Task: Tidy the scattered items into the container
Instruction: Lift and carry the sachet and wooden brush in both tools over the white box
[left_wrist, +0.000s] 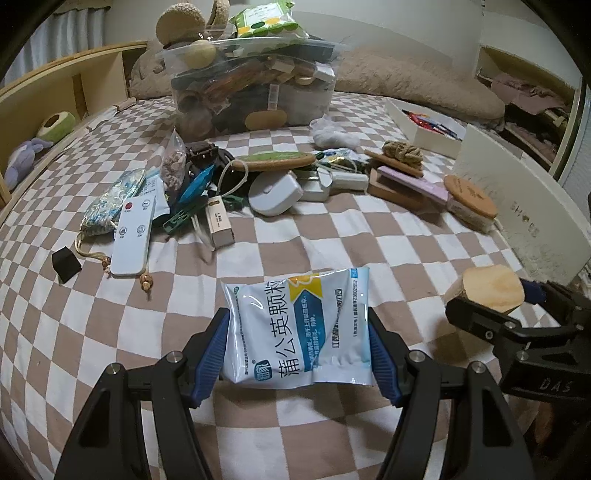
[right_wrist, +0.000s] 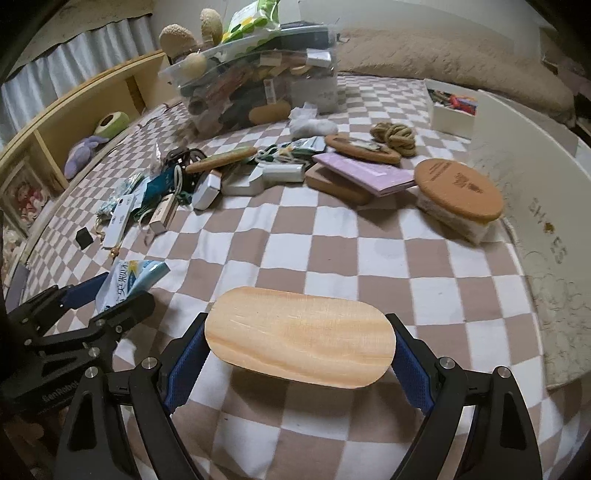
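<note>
My left gripper (left_wrist: 298, 341) is shut on a white-and-blue medicine sachet (left_wrist: 301, 328), held above the checked bedspread; the same sachet (right_wrist: 129, 282) shows at the left of the right wrist view. My right gripper (right_wrist: 299, 345) is shut on an oval wooden block (right_wrist: 300, 334), its blue pads against both ends; that block (left_wrist: 487, 290) appears at the right of the left wrist view. The clear plastic container (left_wrist: 251, 88) stands at the back, heaped over its rim. Scattered items lie in front of it: a white remote (left_wrist: 133, 234), a white round device (left_wrist: 273, 192), a rope knot (left_wrist: 402, 151).
A round cork-topped brush (right_wrist: 458, 192), a purple booklet (right_wrist: 364, 171) and a wooden board lie at the right. A white shoe box lid (right_wrist: 535, 206) leans along the right edge; an open white box (right_wrist: 452, 109) sits behind it. Wooden shelving (left_wrist: 55, 92) borders the left.
</note>
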